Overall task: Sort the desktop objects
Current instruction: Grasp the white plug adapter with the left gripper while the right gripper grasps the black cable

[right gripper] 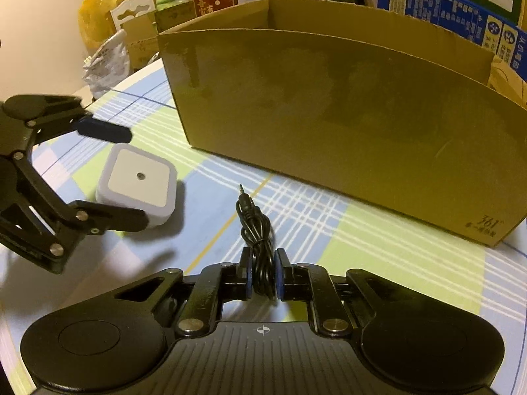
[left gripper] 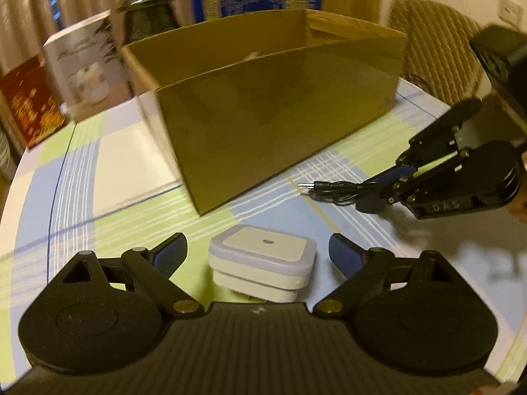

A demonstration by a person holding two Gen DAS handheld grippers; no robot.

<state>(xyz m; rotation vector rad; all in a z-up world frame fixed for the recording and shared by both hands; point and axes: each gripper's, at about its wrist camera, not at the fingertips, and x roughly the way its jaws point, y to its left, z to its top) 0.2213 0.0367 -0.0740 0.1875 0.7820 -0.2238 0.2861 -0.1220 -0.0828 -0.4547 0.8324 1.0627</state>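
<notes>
A white square plug-in night light (left gripper: 262, 263) lies on the checked tablecloth between the open fingers of my left gripper (left gripper: 258, 256); neither pad touches it. It also shows in the right wrist view (right gripper: 138, 186), with the left gripper (right gripper: 126, 177) around it. My right gripper (right gripper: 263, 275) is shut on a bundled black audio cable (right gripper: 255, 227), whose jack plug points toward the box. In the left wrist view the right gripper (left gripper: 387, 186) holds the cable (left gripper: 339, 191) low over the table. An open brown cardboard box (left gripper: 280, 105) stands just behind both objects, also in the right wrist view (right gripper: 346, 125).
Cartons and packages stand behind the box: a white carton (left gripper: 85, 65), a red carton (left gripper: 29, 102), a blue carton (right gripper: 461, 16), a yellow bag (right gripper: 98, 10). A wicker chair (left gripper: 434, 49) is at the far right. The round table edge (left gripper: 13, 181) curves at the left.
</notes>
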